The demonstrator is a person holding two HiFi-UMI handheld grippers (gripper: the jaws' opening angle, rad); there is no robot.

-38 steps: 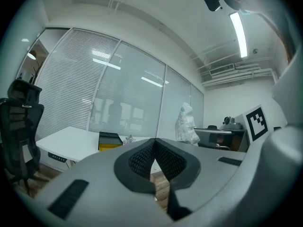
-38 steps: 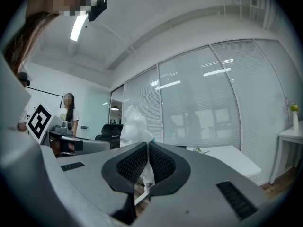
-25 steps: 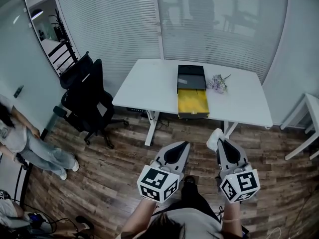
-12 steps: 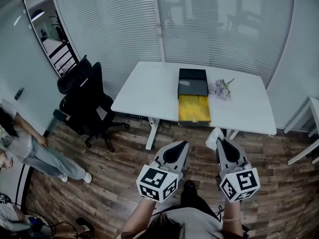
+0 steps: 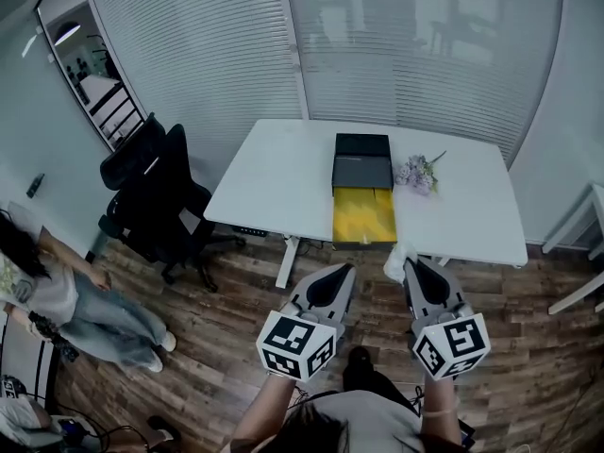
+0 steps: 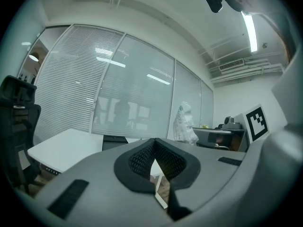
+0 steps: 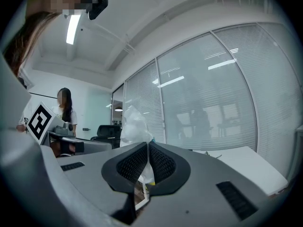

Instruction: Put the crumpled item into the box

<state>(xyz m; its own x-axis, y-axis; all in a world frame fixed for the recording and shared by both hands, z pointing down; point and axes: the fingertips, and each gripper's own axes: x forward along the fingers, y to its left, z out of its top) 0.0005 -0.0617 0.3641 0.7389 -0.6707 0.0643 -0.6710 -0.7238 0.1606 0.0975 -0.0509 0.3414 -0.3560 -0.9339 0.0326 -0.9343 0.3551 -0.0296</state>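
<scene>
Nearest to me, in the head view, are my two marker cubes, with both jaw sets pointing forward over the wooden floor (image 5: 189,347). My left hand-held gripper (image 5: 345,272) has its jaws clenched together with nothing between them. Its own view shows the ribbed pads meeting at the tip (image 6: 154,143).

My right hand-held gripper (image 5: 409,264) is clamped on the crumpled item (image 5: 396,262), a wad of thin white material. In the right gripper view the jaws (image 7: 147,149) pinch its lower part and the bulk of the crumpled item (image 7: 134,126) puffs up above the tips. It also shows off to the side in the left gripper view (image 6: 184,124). The wad hangs in the air just short of the near edge of the surface (image 5: 274,173) and apart from it.

Further out, the white surface carries the box (image 5: 363,192), which lies open near the middle. Its yellow half reaches the near edge and its dark half sits behind that. The crumpled item is near the yellow half's right front corner, but outside the box. A small sprig of pale flowers (image 5: 416,171) lies just right of the box.

To the left of the surface stands a black office chair (image 5: 151,192). A person (image 5: 52,291) is on the floor at the far left. Slatted blinds (image 5: 208,55) and glass panels close off the back.
</scene>
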